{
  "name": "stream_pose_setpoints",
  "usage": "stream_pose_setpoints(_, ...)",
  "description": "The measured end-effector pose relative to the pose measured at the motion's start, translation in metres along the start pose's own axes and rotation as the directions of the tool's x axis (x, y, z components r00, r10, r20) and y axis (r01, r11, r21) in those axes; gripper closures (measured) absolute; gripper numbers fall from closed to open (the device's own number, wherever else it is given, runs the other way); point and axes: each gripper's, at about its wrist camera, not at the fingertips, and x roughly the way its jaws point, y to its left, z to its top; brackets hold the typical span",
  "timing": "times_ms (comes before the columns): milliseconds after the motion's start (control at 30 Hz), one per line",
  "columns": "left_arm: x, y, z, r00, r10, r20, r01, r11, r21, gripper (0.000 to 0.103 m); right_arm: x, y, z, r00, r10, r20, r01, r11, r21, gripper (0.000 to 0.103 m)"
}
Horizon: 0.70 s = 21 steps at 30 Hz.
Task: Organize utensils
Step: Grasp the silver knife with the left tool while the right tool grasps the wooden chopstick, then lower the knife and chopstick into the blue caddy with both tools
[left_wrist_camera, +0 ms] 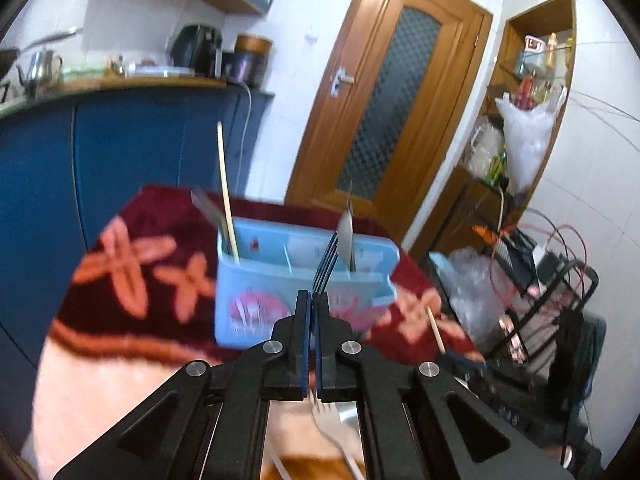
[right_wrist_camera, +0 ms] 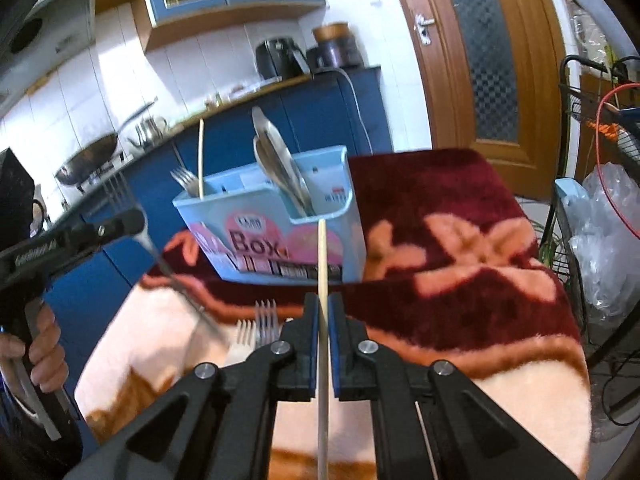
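A light blue utensil box stands on the red floral blanket. It holds a chopstick, a fork and spoons. My left gripper is shut on a metal fork, tines up, just in front of the box; it shows at the left in the right wrist view. My right gripper is shut on a wooden chopstick, its tip near the box's front wall.
Two more forks lie on the blanket in front of the box. Blue kitchen cabinets stand behind the table, a wooden door beyond it. A black wire rack with bags and cables stands to the right.
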Motion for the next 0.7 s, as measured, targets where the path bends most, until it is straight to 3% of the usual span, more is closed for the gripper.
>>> stream_pose_setpoints(233, -0.014, -0.001, 0.045, 0.992, 0.038, 0.117, -0.041, 0.999, 0.018, 0.102, -0.002, -0.005, -0.001, 0.999, 0.002, 0.032, -0.003, 1.0, 0.031, 0.097)
stream_pose_setpoints(433, -0.029, -0.006, 0.077, 0.969, 0.105, 0.224, -0.12, 0.991, 0.055, 0.102, -0.003, -0.013, -0.005, 0.999, 0.007, 0.039, -0.009, 0.999, 0.053, 0.097)
stream_pose_setpoints(700, -0.014, -0.006, 0.09, 0.947, 0.151, 0.285, -0.179, 0.981, 0.076, 0.102, -0.008, -0.009, -0.005, 0.998, 0.001, 0.064, -0.003, 1.0, 0.027, 0.097)
